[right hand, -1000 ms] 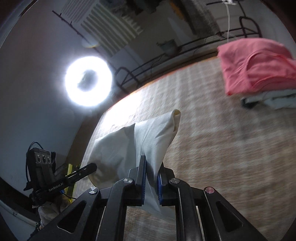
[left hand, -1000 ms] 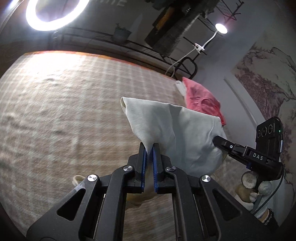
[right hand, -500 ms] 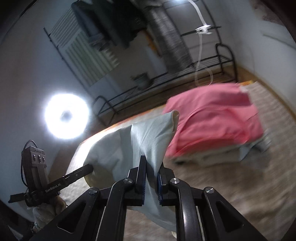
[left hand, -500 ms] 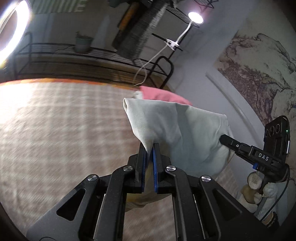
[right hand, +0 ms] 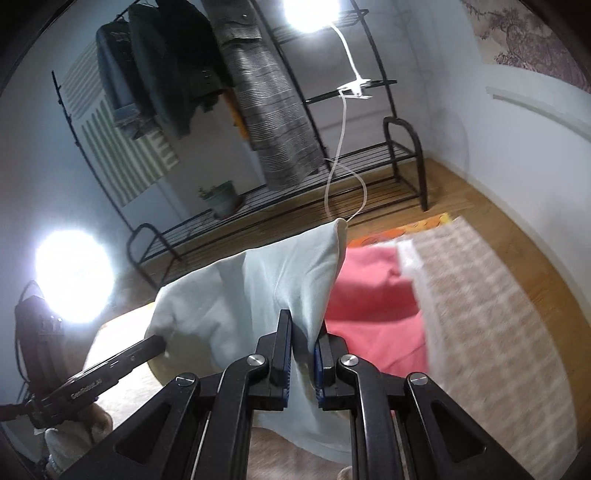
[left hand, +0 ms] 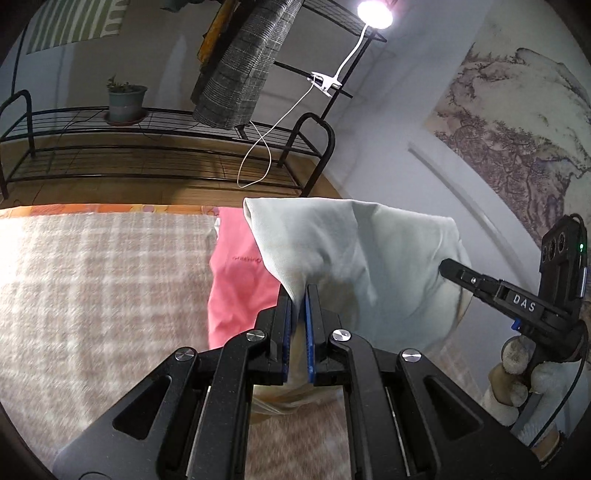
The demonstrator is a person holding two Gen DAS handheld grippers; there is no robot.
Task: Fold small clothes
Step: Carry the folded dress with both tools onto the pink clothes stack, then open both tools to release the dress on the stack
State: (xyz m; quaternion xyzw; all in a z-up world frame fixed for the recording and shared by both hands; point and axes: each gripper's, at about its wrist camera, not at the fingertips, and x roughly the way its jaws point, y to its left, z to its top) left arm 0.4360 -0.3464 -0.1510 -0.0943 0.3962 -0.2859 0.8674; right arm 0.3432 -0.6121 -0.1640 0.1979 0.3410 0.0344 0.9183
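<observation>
A pale mint-white garment (left hand: 354, 254) hangs folded in the air, stretched between both grippers above a checked beige blanket (left hand: 92, 280). My left gripper (left hand: 298, 291) is shut on one end of it. My right gripper (right hand: 304, 328) is shut on the other end (right hand: 273, 291); its black finger also reaches in from the right of the left wrist view, at the cloth's far edge. Behind and below the hanging cloth lies a folded pink garment (left hand: 236, 288), also seen in the right wrist view as the pink pile (right hand: 373, 306) near the blanket's far end.
A black metal rack (left hand: 155, 147) with a potted plant (left hand: 125, 99) stands on the wooden floor beyond the blanket. Clothes hang on a rail (right hand: 273, 110). A clip lamp (left hand: 373, 14) and a ring light (right hand: 72, 280) glare. A gloved hand (left hand: 517, 380) holds the right gripper.
Both grippers have carried the pale garment sideways across the blanket toward the pink pile, which now sits right behind it. Both grips stayed shut.
</observation>
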